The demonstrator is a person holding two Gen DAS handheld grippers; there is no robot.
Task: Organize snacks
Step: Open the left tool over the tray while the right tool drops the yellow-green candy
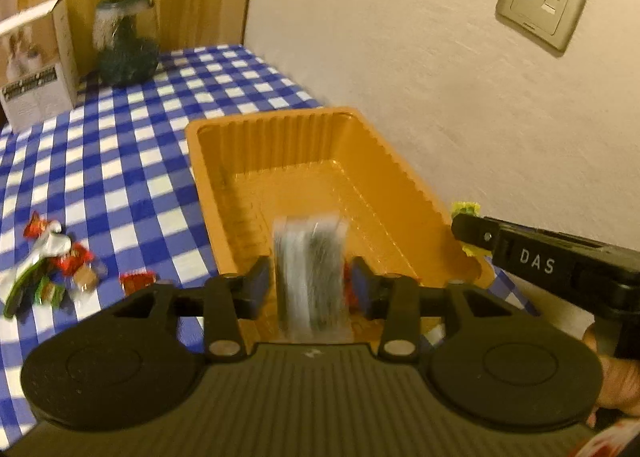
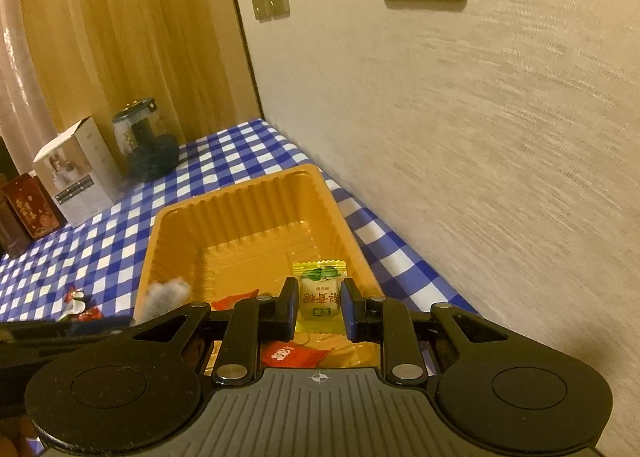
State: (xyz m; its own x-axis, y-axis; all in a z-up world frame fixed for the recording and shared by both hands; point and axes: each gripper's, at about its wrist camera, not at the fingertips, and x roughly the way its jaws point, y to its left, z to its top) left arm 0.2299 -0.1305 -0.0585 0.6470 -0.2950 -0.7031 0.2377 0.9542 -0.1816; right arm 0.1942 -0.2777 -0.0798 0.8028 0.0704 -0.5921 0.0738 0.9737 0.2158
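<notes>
Over the orange tray (image 2: 248, 213), holding red packets (image 2: 294, 355), the right tool (image 2: 320, 309) pinches a yellow candy (image 2: 320, 285); the left tool (image 1: 310, 289), spread, flanks a blurred grey packet (image 1: 310, 273).

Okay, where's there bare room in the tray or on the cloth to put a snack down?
The far half of the orange tray is bare, up to its ribbed back wall. The checked cloth is open between tray and white box. Crowded: the tray's near end, and the loose candies.

A glossy ribbed plastic tray (image 1: 224, 193) sits on checked cloth (image 1: 120, 161) beside a rough textured wall (image 1: 400, 57).
</notes>
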